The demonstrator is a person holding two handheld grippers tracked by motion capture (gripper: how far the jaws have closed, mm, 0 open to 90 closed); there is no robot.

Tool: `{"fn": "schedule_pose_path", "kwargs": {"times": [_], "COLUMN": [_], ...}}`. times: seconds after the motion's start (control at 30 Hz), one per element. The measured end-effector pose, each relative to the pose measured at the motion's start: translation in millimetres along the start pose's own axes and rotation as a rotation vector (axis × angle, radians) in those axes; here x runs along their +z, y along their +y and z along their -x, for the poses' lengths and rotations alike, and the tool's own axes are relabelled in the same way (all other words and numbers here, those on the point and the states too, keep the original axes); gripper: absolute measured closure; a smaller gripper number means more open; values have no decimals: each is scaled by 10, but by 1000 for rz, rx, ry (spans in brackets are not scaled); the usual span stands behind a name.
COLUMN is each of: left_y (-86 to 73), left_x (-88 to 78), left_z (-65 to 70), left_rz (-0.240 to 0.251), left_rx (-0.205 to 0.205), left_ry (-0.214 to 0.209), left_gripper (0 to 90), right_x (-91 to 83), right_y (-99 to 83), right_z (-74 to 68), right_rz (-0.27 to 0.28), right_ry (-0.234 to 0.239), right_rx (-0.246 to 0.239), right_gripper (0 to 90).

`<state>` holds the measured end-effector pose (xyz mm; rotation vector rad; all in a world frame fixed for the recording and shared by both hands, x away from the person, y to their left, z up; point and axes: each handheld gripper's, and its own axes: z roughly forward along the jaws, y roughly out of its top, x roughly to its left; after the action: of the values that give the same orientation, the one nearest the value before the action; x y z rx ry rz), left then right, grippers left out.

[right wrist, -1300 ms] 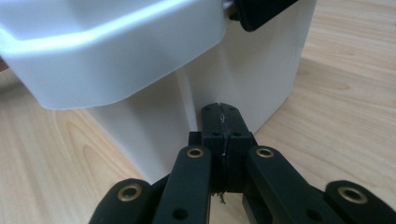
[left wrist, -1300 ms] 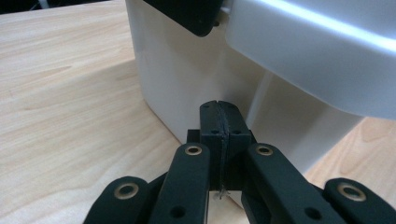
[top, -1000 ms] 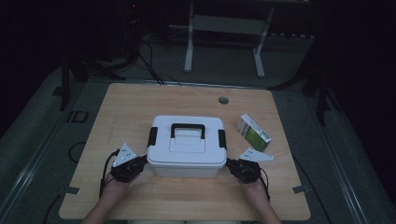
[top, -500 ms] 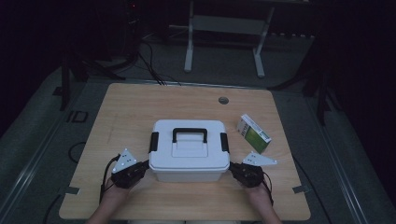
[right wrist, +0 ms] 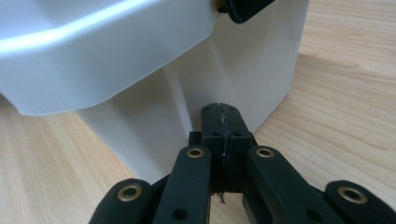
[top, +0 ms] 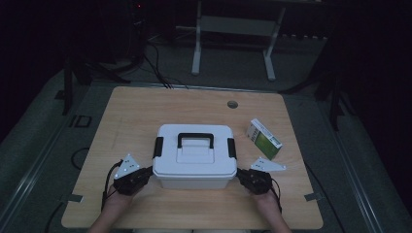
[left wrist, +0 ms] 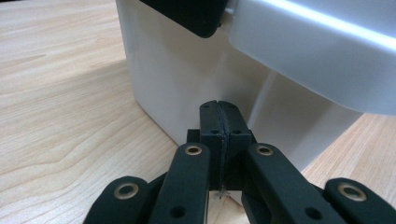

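Both grippers sit a little nearer the person than a second ago, and the white box has come with them, slightly toward the table's near edge; over the last half second hardly anything shifts. Green carton stays put to the box's right.

Box: white plastic, rectangular, rounded corners, lid on, black carry handle flat on the lid centre, a black latch on each short side. It sits on the wooden table, centre and toward the near half.

Left gripper is at the box's lower left corner, right gripper at the lower right corner, one on each side. Left gripper view: jaws fully closed, pads pressed together, nothing between them, tips up against the white side wall under the lid's overhang. Right gripper view: same, jaws closed and empty, pads against the wall near a corner rib. A grey three-cornered plate tops each gripper.
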<state>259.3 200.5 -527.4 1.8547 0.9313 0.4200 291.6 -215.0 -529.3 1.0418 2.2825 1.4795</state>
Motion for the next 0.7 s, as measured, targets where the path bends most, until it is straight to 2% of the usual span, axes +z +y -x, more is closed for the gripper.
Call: {"fn": "schedule_pose_path", "kwargs": {"times": [0.1, 0.23, 0.3, 0.37, 0.43, 0.57, 0.67, 0.7], "left_y": [3, 10, 12, 13, 15, 10, -8, -16], "left_x": [1, -2, -9, -20, -36, -90, -124, -133], "left_z": [-2, -19, -35, -54, -80, -147, -173, -178], "left_rz": [-1, -6, -6, -13, -18, -19, -39, -46], "left_rx": [16, 15, 3, 10, 8, -11, -7, -10], "left_ry": [3, -3, -2, -5, 0, -8, -9, -8], "left_gripper": [893, 889, 843, 830, 803, 781, 772, 711], "right_x": [15, 15, 12, 1, -11, -57, -90, -96], "right_y": [9, 13, 11, -5, -17, -18, -10, -10], "right_z": [12, 28, 43, 49, 70, 106, 127, 131], "right_rz": [2, 0, -13, -20, -16, -3, 9, 11], "right_ry": [-4, -7, -10, -22, -21, -44, -45, -46], "right_rx": [-2, -10, -18, -35, -26, -31, -28, -32], "right_gripper": [900, 869, 839, 811, 801, 718, 574, 512]}}
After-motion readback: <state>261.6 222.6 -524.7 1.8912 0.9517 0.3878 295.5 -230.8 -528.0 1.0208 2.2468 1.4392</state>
